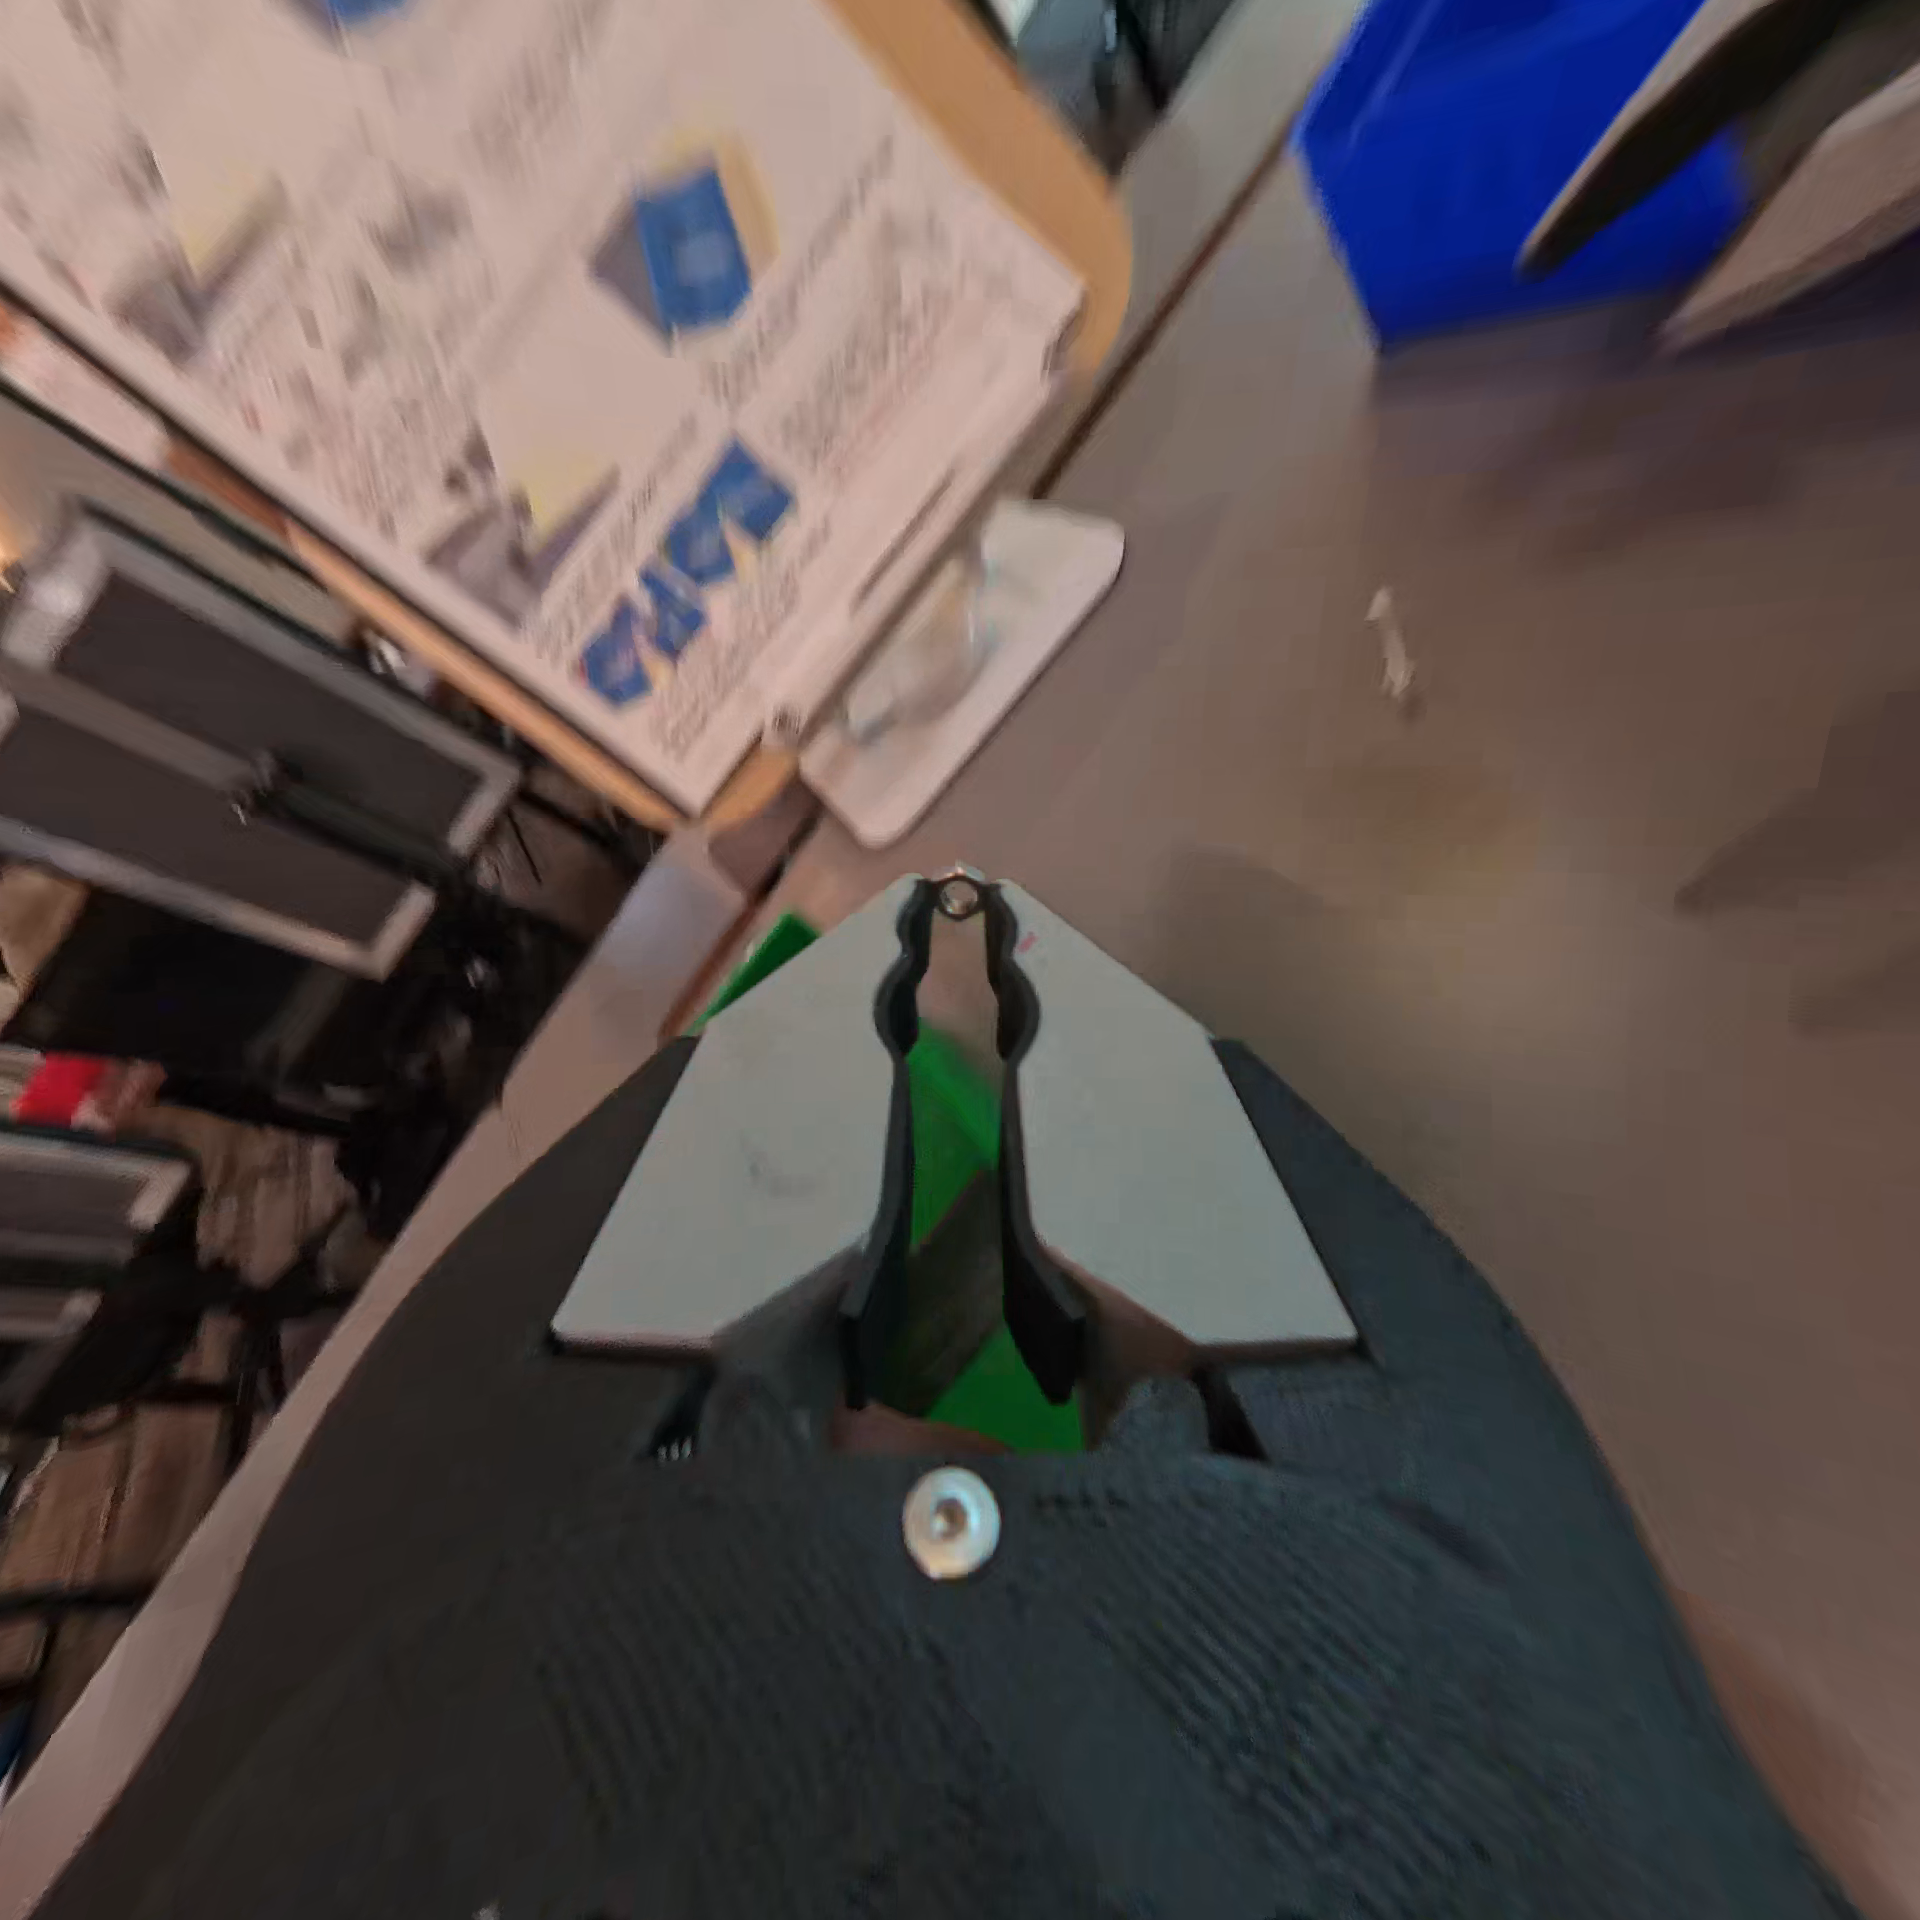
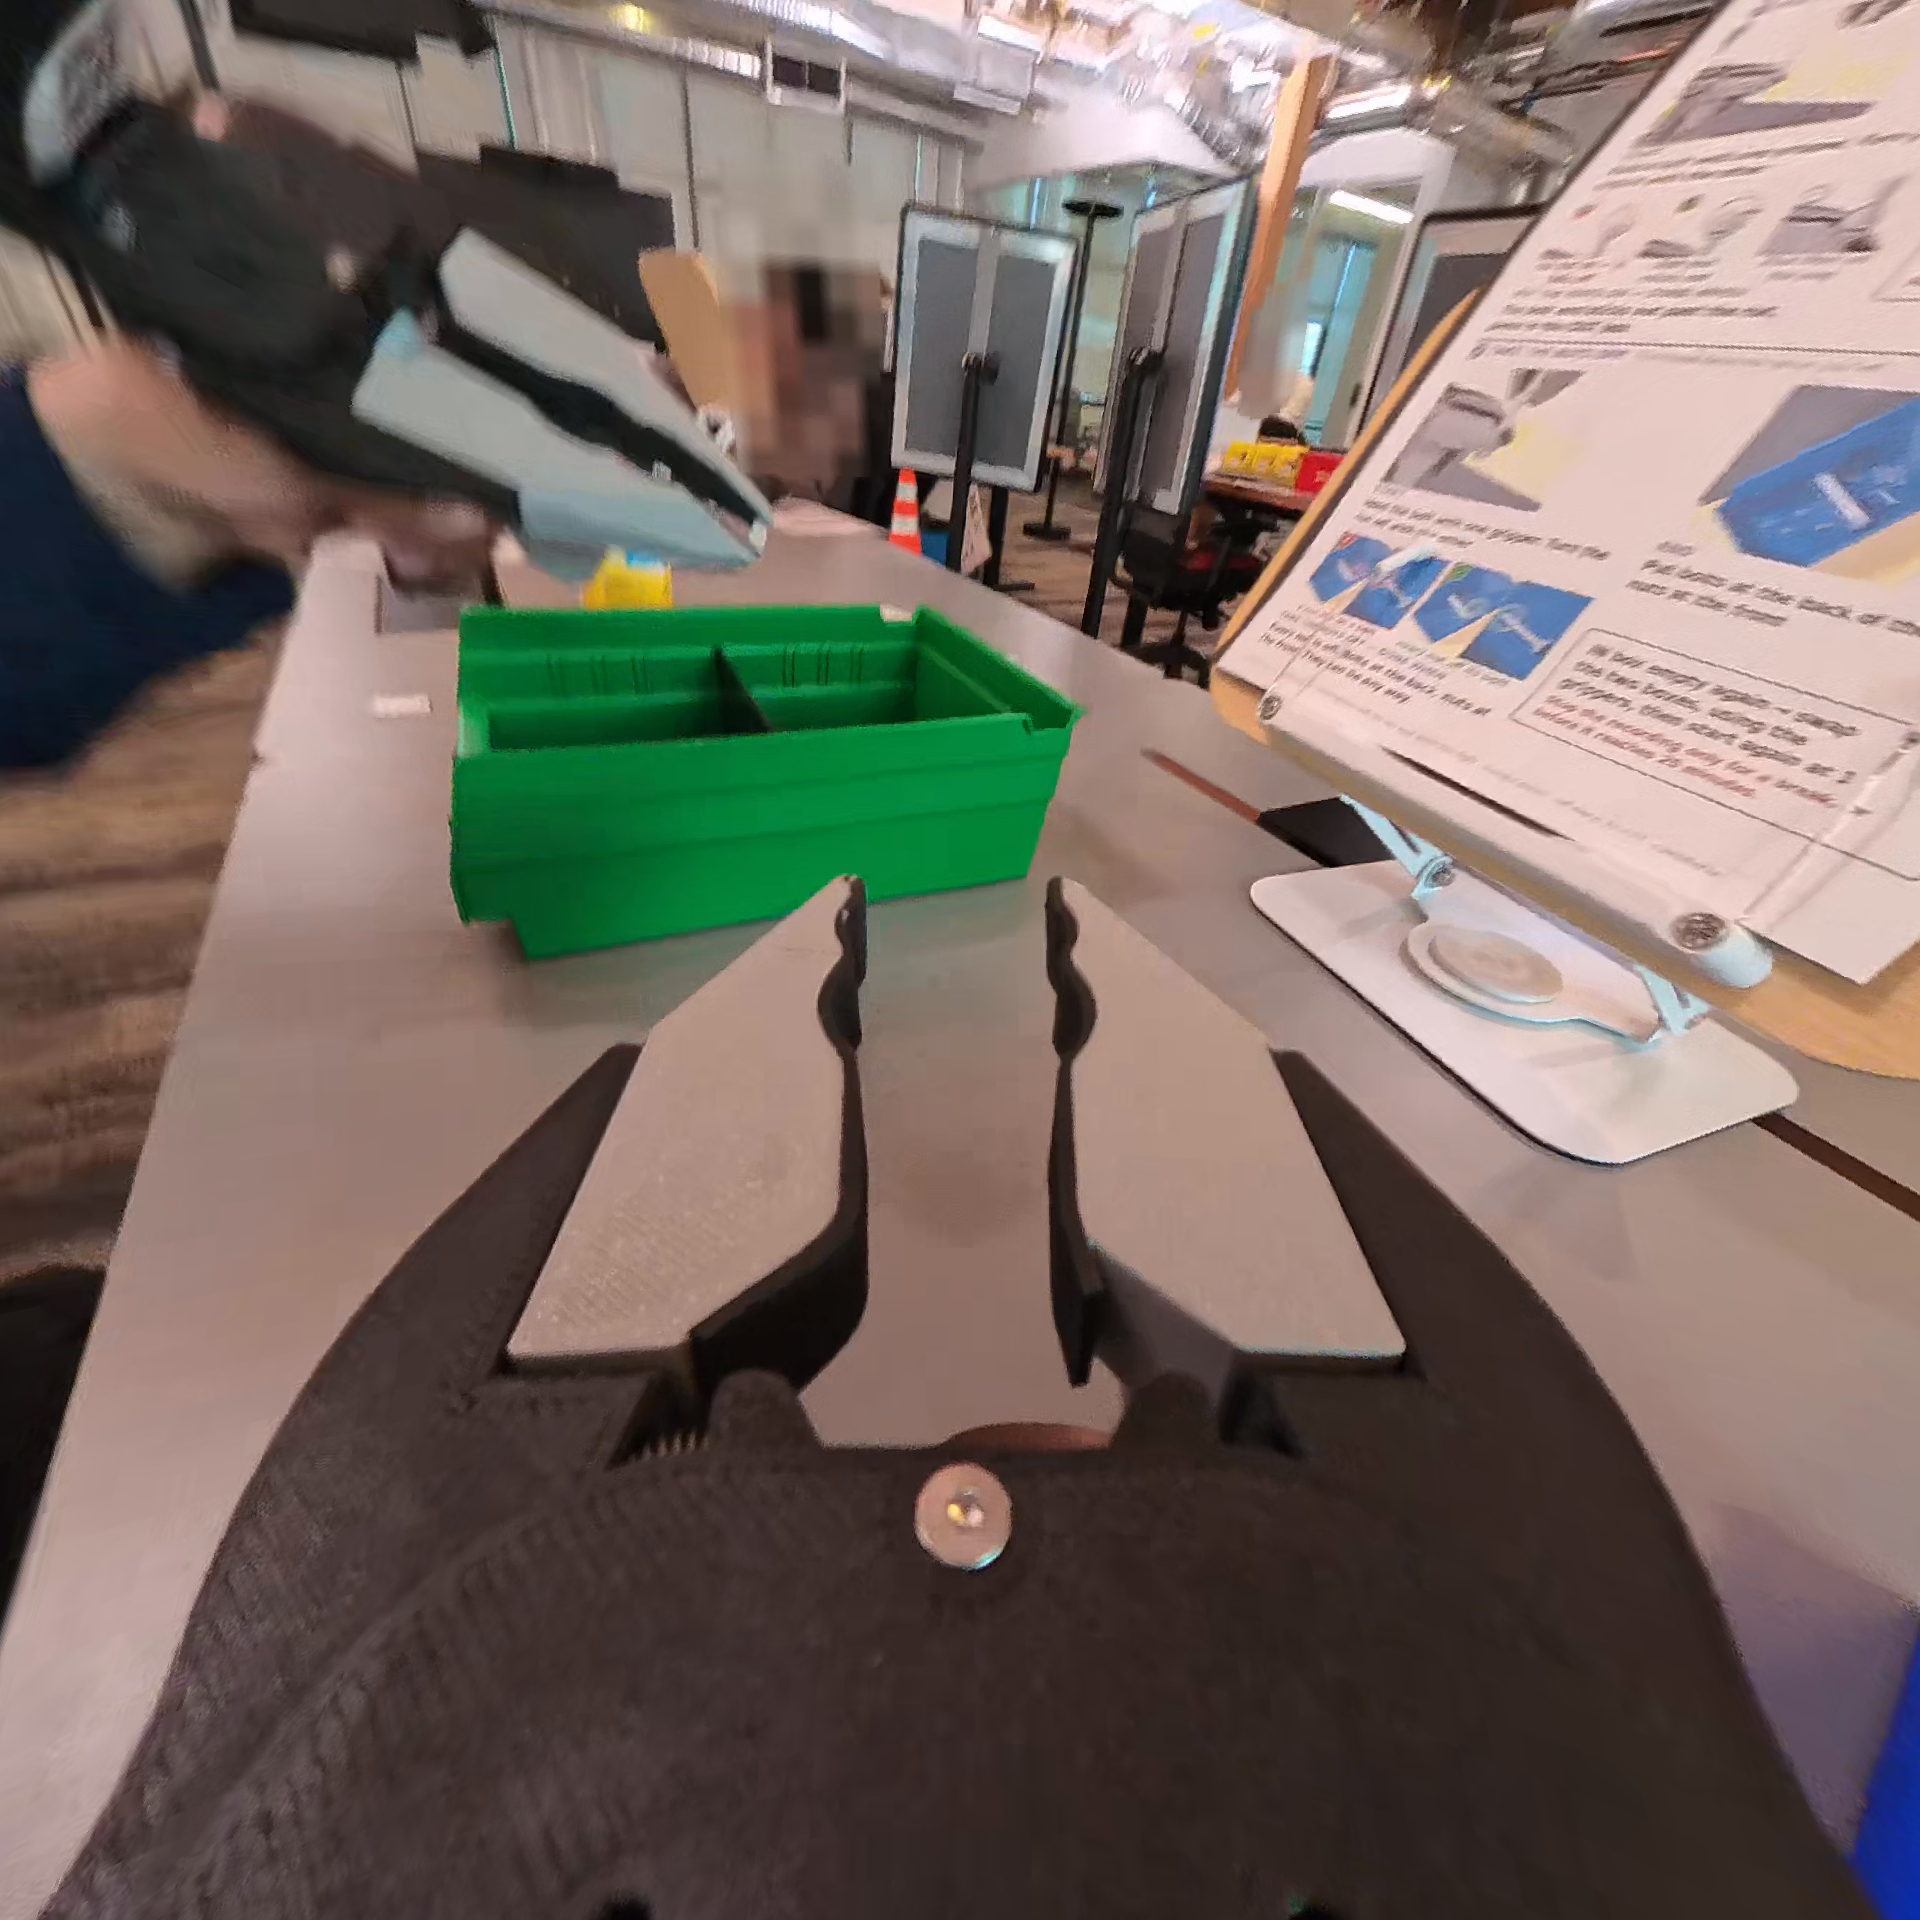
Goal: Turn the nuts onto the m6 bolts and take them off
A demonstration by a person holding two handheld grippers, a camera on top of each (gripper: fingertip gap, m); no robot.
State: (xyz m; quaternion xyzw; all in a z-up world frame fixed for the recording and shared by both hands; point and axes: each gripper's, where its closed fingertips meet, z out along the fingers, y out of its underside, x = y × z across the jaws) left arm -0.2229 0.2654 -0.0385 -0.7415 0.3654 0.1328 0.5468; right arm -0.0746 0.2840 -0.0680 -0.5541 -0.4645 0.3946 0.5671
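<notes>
My left gripper (image 1: 958, 896) is shut on a small silver nut (image 1: 956, 900) pinched at its fingertips, held in the air above a green bin (image 1: 940, 1122) seen between and beside the fingers. A bolt (image 1: 1392, 649) lies on the grey table farther right. In the right wrist view my right gripper (image 2: 951, 894) is open and empty, low over the table just in front of the green divided bin (image 2: 748, 821). The left gripper (image 2: 753, 535) shows there above the bin's far left side, held by a person's hand.
A blue bin (image 1: 1496, 177) sits at the far right of the table, and the right gripper (image 1: 1745, 156) shows over it. An instruction board (image 2: 1621, 499) on a white stand (image 2: 1558, 1049) stands at the table's right. The table edge drops to carpet on the left. The tips of one gripper are about 15 cm away from the tips of the other.
</notes>
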